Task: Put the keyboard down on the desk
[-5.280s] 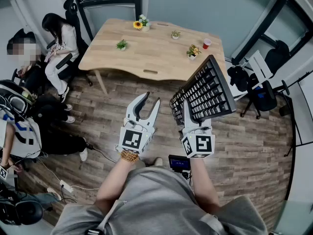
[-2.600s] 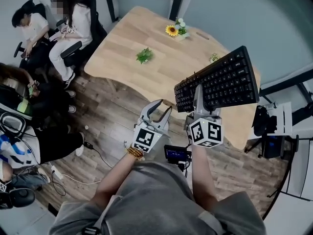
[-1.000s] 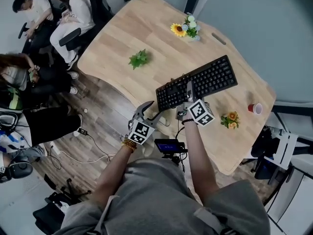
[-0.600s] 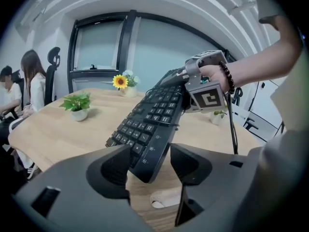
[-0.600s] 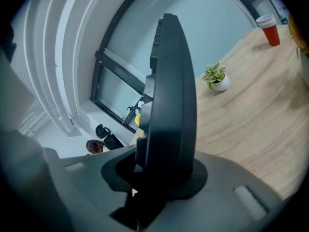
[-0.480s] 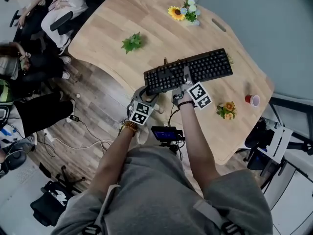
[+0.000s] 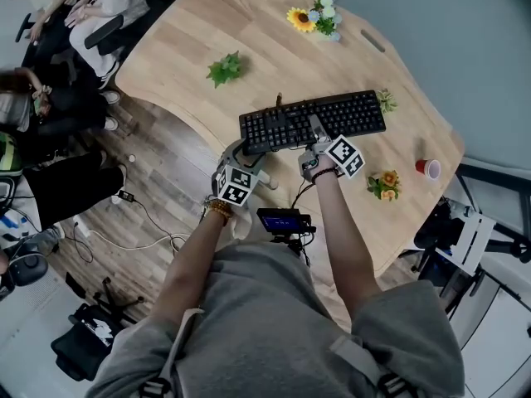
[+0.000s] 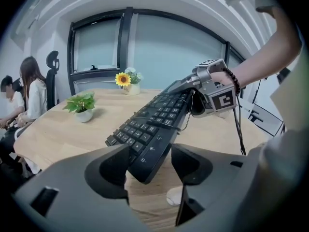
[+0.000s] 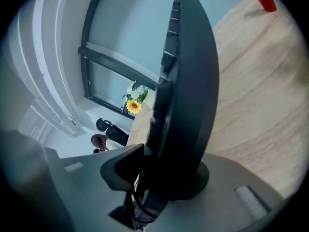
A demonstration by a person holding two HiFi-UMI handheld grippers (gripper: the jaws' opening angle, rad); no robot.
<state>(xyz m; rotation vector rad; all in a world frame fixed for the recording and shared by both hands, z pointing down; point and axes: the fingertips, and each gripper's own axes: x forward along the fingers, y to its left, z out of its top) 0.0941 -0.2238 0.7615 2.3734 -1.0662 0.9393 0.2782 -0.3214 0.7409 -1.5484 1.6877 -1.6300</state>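
A pale wooden desk (image 7: 207,31) fills the upper part of the head view. A black keyboard (image 7: 332,116) stretches across the desk's near side, close to the front edge, keys facing up. In the left gripper view its left end sits tilted, lifted a little off the wood. Your left gripper (image 7: 246,157) has its jaws spread wide and has just been opening them; the keyboard's left end sits loosely between them. Your right gripper (image 7: 315,133) pinches the keyboard's near edge around its middle, though its jaws have just been easing apart. Farther back stand a sunflower pot (image 7: 311,16) and a leafy plant (image 7: 224,69). A red cup (image 7: 428,169) stands to the right.
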